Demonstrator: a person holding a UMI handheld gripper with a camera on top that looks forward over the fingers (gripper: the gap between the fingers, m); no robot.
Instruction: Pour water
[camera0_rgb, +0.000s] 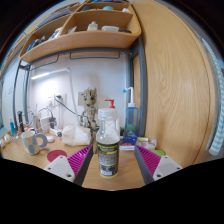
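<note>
A clear plastic bottle (108, 146) with a white cap and a dark yellow-printed label stands upright on the wooden countertop (110, 180), between my two fingers. My gripper (110, 163) is open: the pink pads (76, 158) sit apart on either side of the bottle, with a gap of bare wood on each side. A mug (34, 142) with a handle stands on the counter to the left, beyond the left finger.
A blue spray bottle (130, 118) and a red-capped bottle (110, 106) stand behind the clear bottle. A small wooden figure (88, 103) and cloths (76, 134) lie further back. A wooden cabinet wall (180, 80) rises on the right; shelves (85, 40) hang overhead.
</note>
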